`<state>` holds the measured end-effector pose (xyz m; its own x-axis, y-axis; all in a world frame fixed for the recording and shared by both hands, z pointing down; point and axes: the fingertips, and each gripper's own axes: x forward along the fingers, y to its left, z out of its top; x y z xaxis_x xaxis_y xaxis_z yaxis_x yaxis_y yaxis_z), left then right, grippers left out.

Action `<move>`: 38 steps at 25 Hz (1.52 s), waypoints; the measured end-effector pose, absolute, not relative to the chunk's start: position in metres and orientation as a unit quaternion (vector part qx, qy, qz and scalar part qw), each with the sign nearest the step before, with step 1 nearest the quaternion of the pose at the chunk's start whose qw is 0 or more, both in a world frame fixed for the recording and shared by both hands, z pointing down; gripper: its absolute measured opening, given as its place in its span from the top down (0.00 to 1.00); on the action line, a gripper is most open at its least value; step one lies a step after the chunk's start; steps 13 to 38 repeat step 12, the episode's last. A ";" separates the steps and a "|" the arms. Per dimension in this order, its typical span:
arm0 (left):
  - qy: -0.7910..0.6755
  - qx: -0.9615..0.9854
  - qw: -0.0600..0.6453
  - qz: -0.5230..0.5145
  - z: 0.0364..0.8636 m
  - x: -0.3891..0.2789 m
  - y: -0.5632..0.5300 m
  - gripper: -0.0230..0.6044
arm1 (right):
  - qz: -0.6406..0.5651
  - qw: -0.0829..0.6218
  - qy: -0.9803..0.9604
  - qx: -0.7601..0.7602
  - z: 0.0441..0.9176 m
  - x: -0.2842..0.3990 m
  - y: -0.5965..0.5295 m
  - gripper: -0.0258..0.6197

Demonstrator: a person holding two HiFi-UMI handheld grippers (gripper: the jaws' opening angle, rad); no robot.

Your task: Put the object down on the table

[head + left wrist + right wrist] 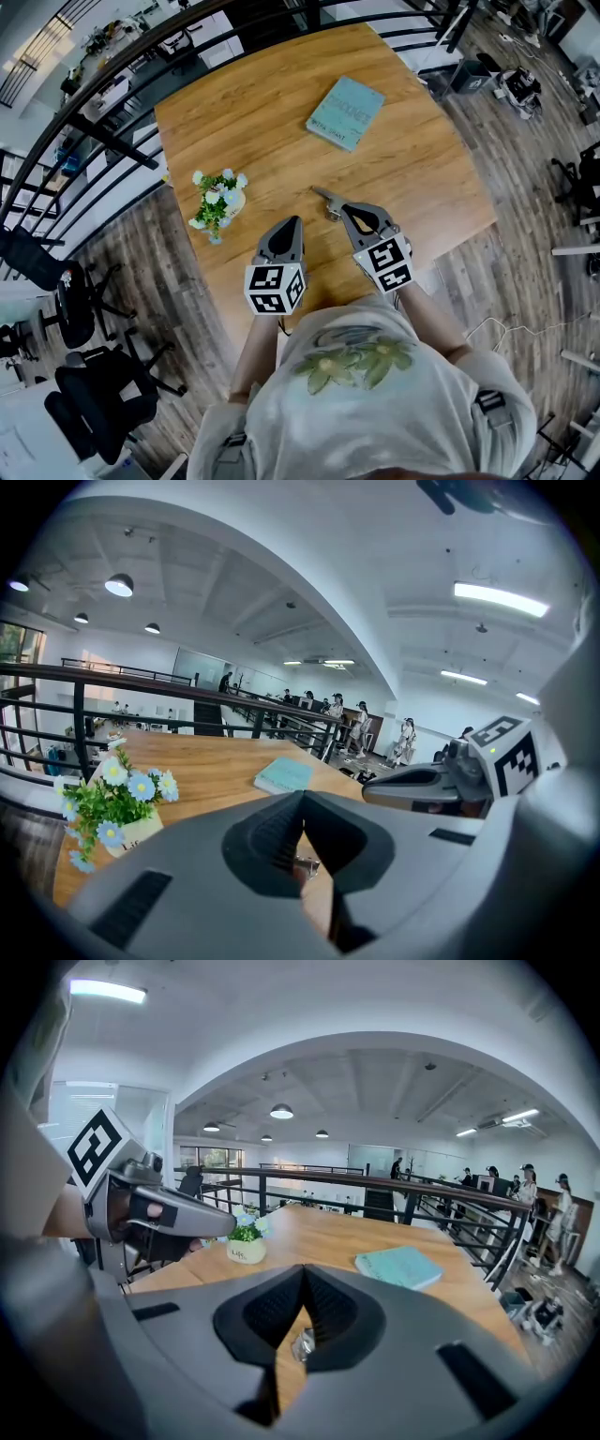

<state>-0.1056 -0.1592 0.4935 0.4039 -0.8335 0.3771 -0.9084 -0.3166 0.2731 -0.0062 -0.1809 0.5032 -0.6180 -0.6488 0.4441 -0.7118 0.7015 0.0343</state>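
Right tool [302, 1271] pressed together, left tool [302, 796] likewise, shiny object [302, 1344] half-hidden, perhaps on table [356, 1227].

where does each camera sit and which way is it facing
head view: on the person's head, steeply down onto the wooden table; shirt, forearms, left gripper, right gripper show.
left gripper view: on that gripper, across the table; own shut jaws.
right gripper view: likewise; own shut jaws.
all share: teal book, flower pot.

Bright, even overhead lighting; strong fisheye distortion, dark vignetted corners, soft shadows.
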 end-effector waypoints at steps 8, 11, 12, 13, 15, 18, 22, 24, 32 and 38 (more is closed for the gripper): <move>-0.538 0.807 0.228 0.086 0.498 -0.106 -0.162 0.94 | 0.074 0.225 -0.896 0.376 0.509 -0.008 -0.182 0.95; -0.537 0.807 0.230 0.087 0.499 -0.107 -0.164 0.94 | 0.075 0.228 -0.895 0.376 0.511 -0.009 -0.185 0.95; -0.537 0.807 0.230 0.088 0.499 -0.108 -0.165 0.94 | 0.075 0.229 -0.895 0.375 0.511 -0.010 -0.186 0.95; -0.537 0.807 0.230 0.088 0.499 -0.108 -0.165 0.94 | 0.075 0.229 -0.895 0.375 0.511 -0.010 -0.186 0.95; -0.537 0.807 0.230 0.088 0.499 -0.108 -0.165 0.94 | 0.075 0.229 -0.895 0.375 0.511 -0.010 -0.186 0.95; -0.537 0.807 0.230 0.088 0.499 -0.108 -0.165 0.94 | 0.075 0.229 -0.895 0.375 0.511 -0.010 -0.186 0.95; -0.537 0.807 0.230 0.088 0.499 -0.108 -0.165 0.94 | 0.075 0.229 -0.895 0.375 0.511 -0.010 -0.186 0.95; -0.537 0.807 0.230 0.088 0.499 -0.108 -0.165 0.94 | 0.075 0.229 -0.895 0.375 0.511 -0.010 -0.186 0.95; -0.537 0.807 0.230 0.088 0.499 -0.108 -0.165 0.94 | 0.075 0.229 -0.895 0.375 0.511 -0.010 -0.186 0.95; -0.537 0.807 0.230 0.088 0.499 -0.108 -0.165 0.94 | 0.075 0.229 -0.895 0.375 0.511 -0.010 -0.186 0.95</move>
